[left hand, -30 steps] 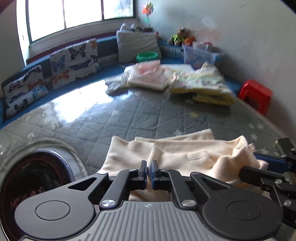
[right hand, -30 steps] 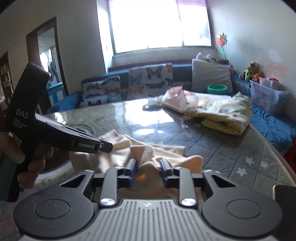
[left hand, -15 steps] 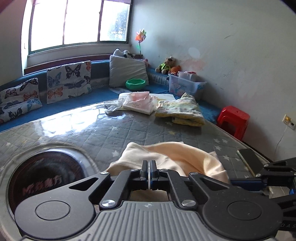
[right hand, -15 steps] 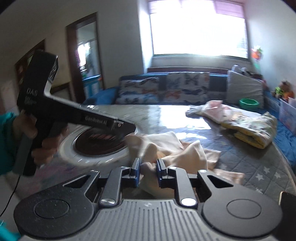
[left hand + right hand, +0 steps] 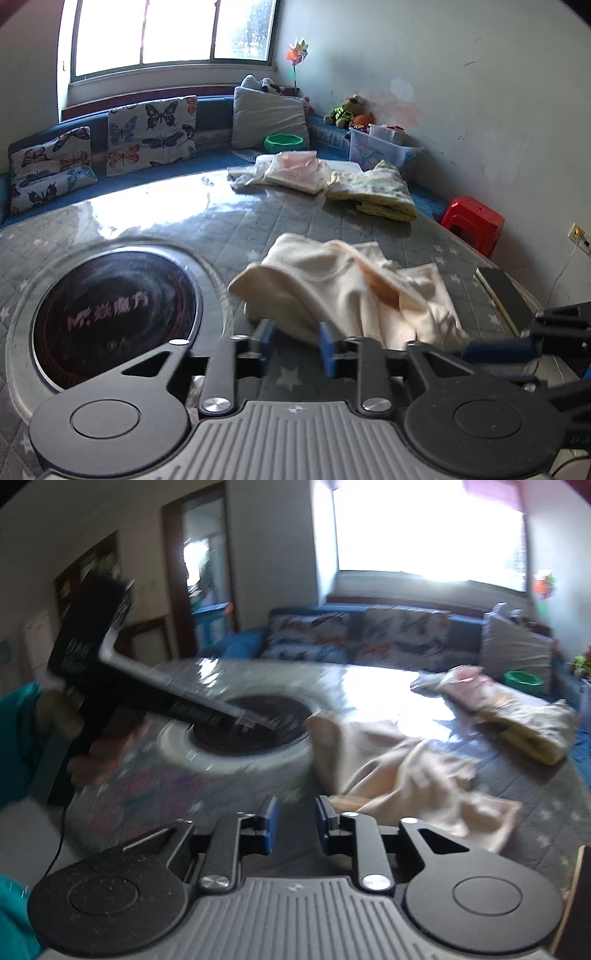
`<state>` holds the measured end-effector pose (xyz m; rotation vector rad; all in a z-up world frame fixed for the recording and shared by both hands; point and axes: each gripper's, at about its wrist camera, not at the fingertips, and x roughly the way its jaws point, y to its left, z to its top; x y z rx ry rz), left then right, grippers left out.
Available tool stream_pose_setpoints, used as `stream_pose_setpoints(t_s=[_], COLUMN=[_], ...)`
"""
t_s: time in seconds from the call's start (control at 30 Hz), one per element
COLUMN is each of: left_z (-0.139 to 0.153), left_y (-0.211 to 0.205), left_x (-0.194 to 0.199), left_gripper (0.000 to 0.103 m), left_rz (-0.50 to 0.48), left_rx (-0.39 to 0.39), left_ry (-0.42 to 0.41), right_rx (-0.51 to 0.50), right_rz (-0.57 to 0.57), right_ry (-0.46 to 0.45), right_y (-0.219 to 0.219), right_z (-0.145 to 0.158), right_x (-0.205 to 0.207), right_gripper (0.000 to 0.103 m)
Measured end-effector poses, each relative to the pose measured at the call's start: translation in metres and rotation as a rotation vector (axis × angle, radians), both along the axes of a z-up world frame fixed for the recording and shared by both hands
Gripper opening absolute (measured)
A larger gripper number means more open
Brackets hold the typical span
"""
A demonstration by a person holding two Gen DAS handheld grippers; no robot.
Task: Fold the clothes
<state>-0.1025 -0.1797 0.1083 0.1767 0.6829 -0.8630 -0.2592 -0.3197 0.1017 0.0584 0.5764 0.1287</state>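
A cream garment (image 5: 347,291) lies crumpled on the grey quilted table (image 5: 229,225), just beyond my left gripper (image 5: 293,345). The left gripper is open and empty, its blue pads apart with the cloth's near edge just past them. My right gripper (image 5: 293,821) is open and empty too; the same garment (image 5: 402,771) lies ahead of it to the right. The right gripper's fingers (image 5: 498,349) show at the right edge of the left wrist view. The left gripper's body (image 5: 122,686) crosses the right wrist view, blurred.
A round black cooktop (image 5: 110,317) is set into the table at the left. Folded clothes (image 5: 373,188) and a pink bundle (image 5: 295,171) lie at the far side. A phone (image 5: 502,291) rests near the right edge. A red stool (image 5: 474,225) stands by the wall.
Both grippers were shut on the cream garment and have opened. The garment has dropped onto the table in a heap. Both grippers have drawn back from it.
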Motion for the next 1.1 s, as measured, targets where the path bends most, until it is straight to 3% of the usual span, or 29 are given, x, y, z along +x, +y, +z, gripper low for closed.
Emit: stream_pose_setpoints(t_s=[0.17,0.37,0.53,0.9,1.1], left_z=[0.006,0.004,-0.005,-0.036,-0.052], left_y=[-0.038,-0.093,-0.126,-0.181,-0.184], left_x=[0.011,0.04,0.077,0.117,0.123], left_gripper=[0.06,0.07,0.08,0.086,0.08], left_rz=[-0.006,0.032,0.131,0.244,0.259], left_rx=[-0.002,0.031,0.053,0.207,0.281], left_ry=[-0.007,-0.029,0.054,0.101,0.132], right_rx=[0.028,0.045,0.05,0.061,0.056], right_rz=[-0.149,-0.205,-0.229,-0.231,-0.237], right_ry=[-0.011,0.006,0.035,0.072,0.08], right_y=[-0.033,-0.046,-0.052,-0.063,-0.068], right_z=[0.001,-0.016,-0.031,-0.044,-0.047], right_x=[0.019,0.048,0.068,0.079,0.079], right_gripper=[0.039,0.041,0.041,0.041,0.041])
